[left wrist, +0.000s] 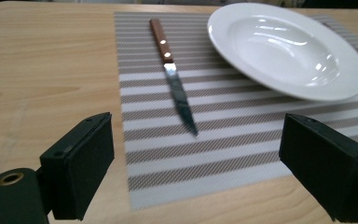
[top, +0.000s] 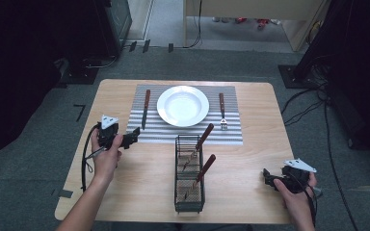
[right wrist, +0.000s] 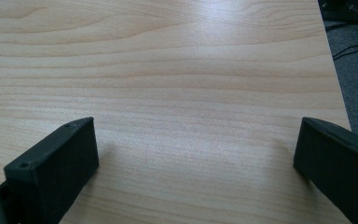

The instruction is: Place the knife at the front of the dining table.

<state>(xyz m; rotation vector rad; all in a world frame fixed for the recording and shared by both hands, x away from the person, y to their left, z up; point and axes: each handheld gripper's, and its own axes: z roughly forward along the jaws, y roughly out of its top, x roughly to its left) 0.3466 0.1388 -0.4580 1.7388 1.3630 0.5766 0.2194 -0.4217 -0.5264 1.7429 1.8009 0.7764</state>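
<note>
Both grippers' fingers (left wrist: pixel 81 170) gape wide, seemingly holding nothing.

White plate (top: pixel 183 105) centred on striped placemat (top: pixel 231 130), knife (top: pixel 145 109) left, fork (top: pixel 222 111) right; wire caddy (top: pixel 189 192) near; left gripper (top: pixel 131 138) just beside the knife's tip

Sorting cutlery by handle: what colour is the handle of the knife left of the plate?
Reddish-brown wood, on the steel-bladed table knife; clearest in the left gripper view.
</note>
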